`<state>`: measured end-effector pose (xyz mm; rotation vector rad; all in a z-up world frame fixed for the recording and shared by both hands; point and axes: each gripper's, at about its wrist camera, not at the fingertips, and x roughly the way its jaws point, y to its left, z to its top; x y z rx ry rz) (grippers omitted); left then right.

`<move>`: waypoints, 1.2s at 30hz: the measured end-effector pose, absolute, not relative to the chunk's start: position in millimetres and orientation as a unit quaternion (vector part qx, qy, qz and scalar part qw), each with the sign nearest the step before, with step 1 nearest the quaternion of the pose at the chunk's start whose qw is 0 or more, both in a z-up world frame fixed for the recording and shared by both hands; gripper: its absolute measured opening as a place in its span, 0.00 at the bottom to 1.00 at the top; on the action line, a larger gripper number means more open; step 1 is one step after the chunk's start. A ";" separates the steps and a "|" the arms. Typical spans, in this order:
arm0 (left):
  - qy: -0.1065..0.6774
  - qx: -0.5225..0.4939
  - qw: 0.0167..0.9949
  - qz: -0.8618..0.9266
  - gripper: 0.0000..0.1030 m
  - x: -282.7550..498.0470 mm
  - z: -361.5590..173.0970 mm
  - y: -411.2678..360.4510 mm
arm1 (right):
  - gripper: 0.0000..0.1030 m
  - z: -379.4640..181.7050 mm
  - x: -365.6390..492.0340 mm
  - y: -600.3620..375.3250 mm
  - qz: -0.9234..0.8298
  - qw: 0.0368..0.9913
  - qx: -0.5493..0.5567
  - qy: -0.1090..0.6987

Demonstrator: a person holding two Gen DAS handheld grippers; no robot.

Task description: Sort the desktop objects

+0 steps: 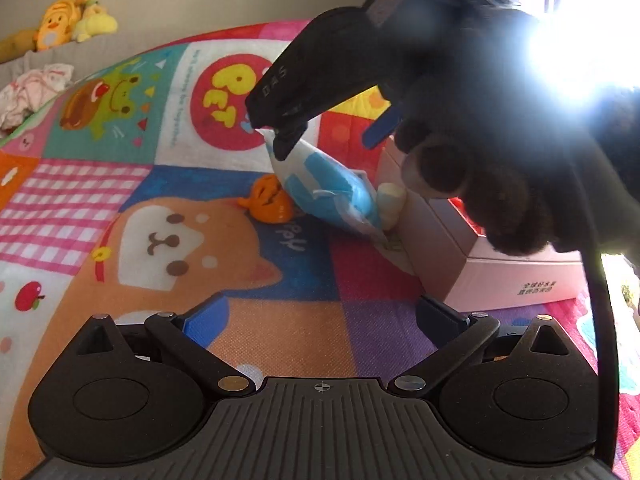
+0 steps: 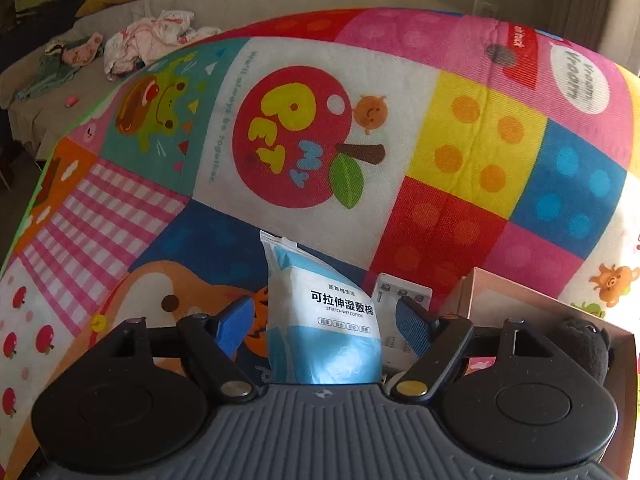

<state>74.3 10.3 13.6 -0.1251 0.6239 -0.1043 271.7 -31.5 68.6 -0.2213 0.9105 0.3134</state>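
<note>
On a bright patchwork play mat [image 2: 472, 136], one sorting step is in hand: the right gripper [image 2: 324, 320] stands over a blue-and-white pack of stretch wet cotton pads [image 2: 328, 320]. Its blue-padded jaws are well apart on either side of the pack, which sits upright between them; the pads do not appear to press it, so nothing looks held. Seen from the left wrist, one black finger of that gripper touches the pack's top corner [image 1: 280, 140], and a dark-gloved hand [image 1: 472, 152] carries the tool.

Low over the mat in the foreground, the left gripper [image 1: 320, 320] has its jaws spread wide with nothing between them.

One pack leans among one small orange tiger-striped toy [image 1: 268, 200], one pale yellow cylindrical object [image 1: 392, 204] and one white card of small items [image 2: 404, 292], all just beside one open pink box [image 1: 516, 276], which holds one dark plush toy [image 2: 588, 344].

Judging by the box, the next move calls for closing squarely on the soft, crushable pack, then lifting it clear of its neighbours toward the box.
</note>
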 end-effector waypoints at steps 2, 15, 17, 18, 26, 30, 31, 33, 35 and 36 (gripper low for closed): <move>0.316 -0.069 0.945 -0.044 0.99 77.4 11.1 15.0 | 0.78 55.2 281.8 -33.4 0.144 0.866 -0.085 0.471; 0.324 -0.022 0.936 -0.138 1.00 63.1 11.4 -11.4 | 0.54 116.3 160.0 -98.8 0.217 0.873 -0.074 0.430; 0.319 -0.005 0.934 -0.157 1.00 57.9 11.5 -18.7 | 0.53 127.6 135.1 -114.0 0.226 0.872 -0.089 0.424; 0.316 0.000 0.935 -0.161 1.00 57.1 11.4 -20.0 | 0.52 131.4 123.8 -120.0 0.226 0.872 -0.100 0.423; 0.319 -0.032 0.943 -0.091 1.00 69.9 12.8 -0.1 | 0.55 137.0 101.0 -140.1 0.216 0.856 -0.125 0.453; 0.312 -0.080 0.946 -0.035 1.00 77.3 17.3 29.6 | 0.65 166.8 123.9 -140.6 0.227 0.882 -0.069 0.406; 0.310 -0.092 0.946 -0.020 1.00 78.7 17.4 37.5 | 0.65 174.9 130.0 -139.7 0.228 0.889 -0.056 0.394; 0.310 -0.121 0.943 0.011 1.00 82.4 17.2 53.5 | 0.65 184.6 143.3 -132.9 0.225 0.898 -0.047 0.374; 0.311 -0.145 0.939 0.032 1.00 85.5 16.6 66.3 | 0.64 182.1 157.8 -119.5 0.220 0.903 -0.066 0.363; 0.309 -0.156 0.937 0.043 1.00 86.1 16.4 72.6 | 0.51 174.7 171.6 -107.1 0.207 0.903 -0.085 0.366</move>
